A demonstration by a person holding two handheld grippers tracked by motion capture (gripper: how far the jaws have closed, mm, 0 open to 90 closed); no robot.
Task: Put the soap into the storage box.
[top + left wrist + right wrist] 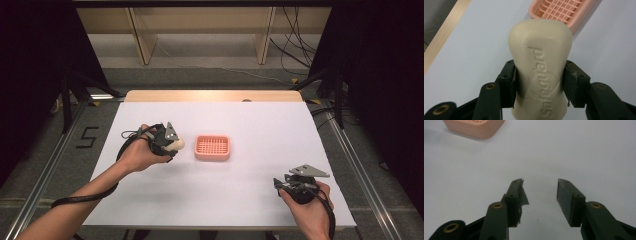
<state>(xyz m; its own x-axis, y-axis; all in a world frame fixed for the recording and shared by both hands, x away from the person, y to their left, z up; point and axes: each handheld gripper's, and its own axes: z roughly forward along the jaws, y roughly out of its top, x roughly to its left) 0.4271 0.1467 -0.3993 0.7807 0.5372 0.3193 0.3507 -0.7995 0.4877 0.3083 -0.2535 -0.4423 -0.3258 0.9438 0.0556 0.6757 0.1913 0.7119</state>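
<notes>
A cream bar of soap [540, 67] with embossed lettering is clamped between the jaws of my left gripper [540, 82], which is shut on it. In the high view that gripper [172, 145] hovers left of centre, the soap [178, 144] pointing toward a pink slotted soap dish [212, 147] a short way to its right. The dish [560, 11] lies just beyond the soap's tip. My right gripper [278, 186] rests near the front right of the table, and its jaws [540, 192] stand open with nothing between them. The dish's corner [475, 126] lies far ahead on its left.
A white sheet [260, 135] covers the table, with a wooden strip [212, 95] along the far edge. Black curtains flank both sides. Wooden shelf legs and cables stand on the floor beyond. A torn bit of pad hangs off the right gripper's left jaw.
</notes>
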